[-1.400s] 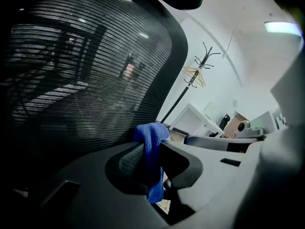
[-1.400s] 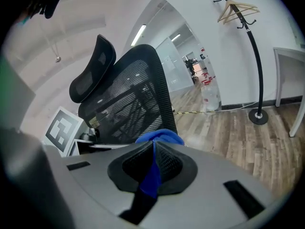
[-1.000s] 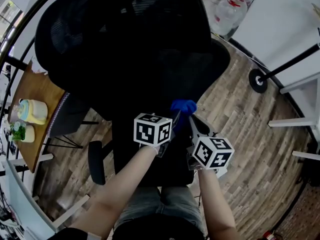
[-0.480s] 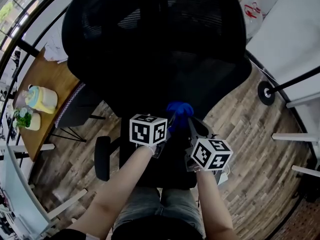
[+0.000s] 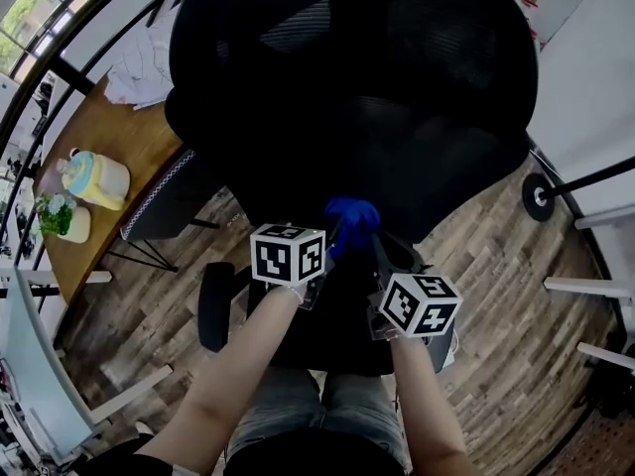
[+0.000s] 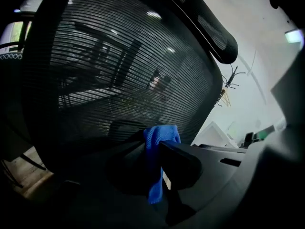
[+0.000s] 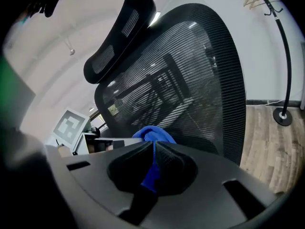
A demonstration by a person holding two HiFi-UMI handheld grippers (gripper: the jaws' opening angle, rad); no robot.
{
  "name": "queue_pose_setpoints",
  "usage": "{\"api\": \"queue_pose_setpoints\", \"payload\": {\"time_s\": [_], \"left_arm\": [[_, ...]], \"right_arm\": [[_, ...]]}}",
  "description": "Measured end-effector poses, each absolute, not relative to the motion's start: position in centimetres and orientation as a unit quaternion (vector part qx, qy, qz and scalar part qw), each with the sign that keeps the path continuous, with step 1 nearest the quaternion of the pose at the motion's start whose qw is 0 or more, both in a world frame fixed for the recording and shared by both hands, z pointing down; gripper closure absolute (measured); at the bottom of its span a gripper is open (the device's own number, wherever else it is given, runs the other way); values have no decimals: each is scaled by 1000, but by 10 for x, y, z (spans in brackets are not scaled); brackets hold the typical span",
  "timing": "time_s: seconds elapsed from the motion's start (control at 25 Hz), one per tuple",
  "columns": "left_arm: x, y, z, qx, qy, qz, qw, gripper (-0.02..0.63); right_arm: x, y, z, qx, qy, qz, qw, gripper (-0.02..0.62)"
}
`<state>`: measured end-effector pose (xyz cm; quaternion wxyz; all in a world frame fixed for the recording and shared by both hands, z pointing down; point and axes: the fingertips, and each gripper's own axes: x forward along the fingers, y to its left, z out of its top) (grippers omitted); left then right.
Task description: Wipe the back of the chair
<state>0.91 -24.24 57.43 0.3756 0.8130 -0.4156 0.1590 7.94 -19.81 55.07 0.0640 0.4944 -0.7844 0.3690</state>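
A black mesh office chair (image 5: 357, 87) fills the upper head view, its backrest (image 6: 119, 80) facing me and its headrest (image 7: 119, 32) above. A blue cloth (image 5: 349, 216) sits bunched against the lower backrest. My left gripper (image 5: 335, 238) is shut on the blue cloth (image 6: 157, 156), which hangs between its jaws. From the right, my right gripper (image 5: 373, 241) is shut on the same cloth (image 7: 153, 149). Both grippers meet at the cloth, close to the mesh (image 7: 181, 94).
A wooden table (image 5: 99, 167) at the left carries a pastel container (image 5: 94, 178), a small potted plant (image 5: 58, 218) and white paper. A coat stand's round base (image 5: 541, 194) is on the wood floor at the right. White furniture (image 5: 595, 87) lines the right side.
The head view has shifted so the chair back now sits higher and further right. Both grippers stay shut on the blue cloth, which has crept slightly up the backrest.
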Motion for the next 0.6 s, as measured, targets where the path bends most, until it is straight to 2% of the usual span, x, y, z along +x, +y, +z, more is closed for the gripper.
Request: {"api": "queue_pose_setpoints", "payload": {"time_s": [0.6], "left_arm": [[-75, -246, 578, 778, -481, 125, 384, 529]], "right_arm": [[26, -200, 554, 453, -809, 362, 94, 561]]}}
